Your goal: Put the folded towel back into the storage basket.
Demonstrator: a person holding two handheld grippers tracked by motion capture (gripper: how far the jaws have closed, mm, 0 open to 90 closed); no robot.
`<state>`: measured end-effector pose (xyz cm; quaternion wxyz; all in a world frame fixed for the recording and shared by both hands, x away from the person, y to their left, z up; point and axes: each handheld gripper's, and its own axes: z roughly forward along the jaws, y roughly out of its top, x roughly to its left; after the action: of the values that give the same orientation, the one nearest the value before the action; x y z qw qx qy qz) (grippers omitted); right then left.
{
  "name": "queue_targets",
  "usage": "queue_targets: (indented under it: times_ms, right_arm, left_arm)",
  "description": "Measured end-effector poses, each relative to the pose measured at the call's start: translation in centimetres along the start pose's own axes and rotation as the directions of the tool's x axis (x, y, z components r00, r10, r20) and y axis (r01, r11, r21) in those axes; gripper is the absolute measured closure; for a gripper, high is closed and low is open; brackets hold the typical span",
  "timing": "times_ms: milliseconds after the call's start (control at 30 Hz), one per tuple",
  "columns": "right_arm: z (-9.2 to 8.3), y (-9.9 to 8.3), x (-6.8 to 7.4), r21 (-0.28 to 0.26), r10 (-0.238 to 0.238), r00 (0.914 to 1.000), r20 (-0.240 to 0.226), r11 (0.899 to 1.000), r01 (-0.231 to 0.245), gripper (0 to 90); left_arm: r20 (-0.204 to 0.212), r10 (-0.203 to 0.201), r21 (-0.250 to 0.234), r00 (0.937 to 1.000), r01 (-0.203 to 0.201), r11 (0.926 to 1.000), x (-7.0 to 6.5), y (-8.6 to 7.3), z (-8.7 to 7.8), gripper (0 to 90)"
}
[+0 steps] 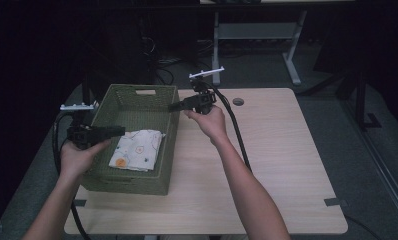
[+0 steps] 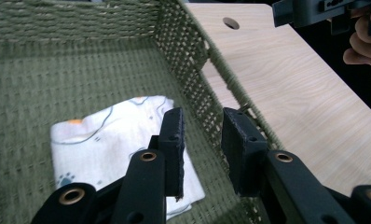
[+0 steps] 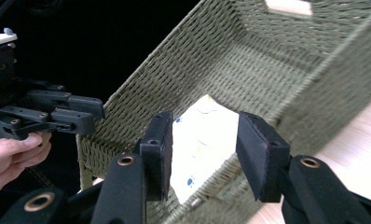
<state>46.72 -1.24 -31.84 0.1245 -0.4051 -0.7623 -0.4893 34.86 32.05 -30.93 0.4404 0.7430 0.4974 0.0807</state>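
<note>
A folded white cloth (image 1: pixel 136 149) with small coloured prints lies flat on the floor of a green woven basket (image 1: pixel 163 170). My left gripper (image 1: pixel 118 131) hovers over the basket's left rim, jaws open and empty, above the cloth (image 2: pixel 104 140). My right gripper (image 1: pixel 173 106) hangs open and empty over the basket's far right rim, pointing left toward the cloth (image 3: pixel 204 140). In the right gripper view the left gripper (image 3: pixel 88 114) shows past the basket wall (image 3: pixel 141 93).
The basket stands on the left part of a light wooden table (image 1: pixel 277 165). A round cable hole (image 1: pixel 238 101) sits near the table's far edge. Black cables (image 1: pixel 237 135) trail from both grippers. Desk legs (image 1: pixel 292 60) stand behind the table.
</note>
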Motion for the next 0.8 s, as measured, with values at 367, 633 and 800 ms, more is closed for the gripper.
queue_targets:
  times_ms: [367,633,800]
  right_arm:
    - [-3.3,-1.0,-1.6,-0.032,0.021,0.9998,0.001,0.999,-0.021,52.3]
    - [-5.3,-2.0,-3.2,-0.052,0.034,0.9993,0.014,0.998,-0.033,47.0]
    - [-6.2,-2.8,-4.3,-0.055,0.050,0.9986,0.017,0.997,-0.049,45.7]
  left_arm:
    - [0.025,0.026,0.001,0.9994,-0.026,0.9997,-2.5,0.6,1.2,68.0]
    - [0.050,0.032,0.007,0.9982,-0.033,0.9994,-4.1,0.9,2.2,65.6]
    - [0.069,0.037,0.007,0.9969,-0.037,0.9993,-5.0,1.0,2.8,62.5]
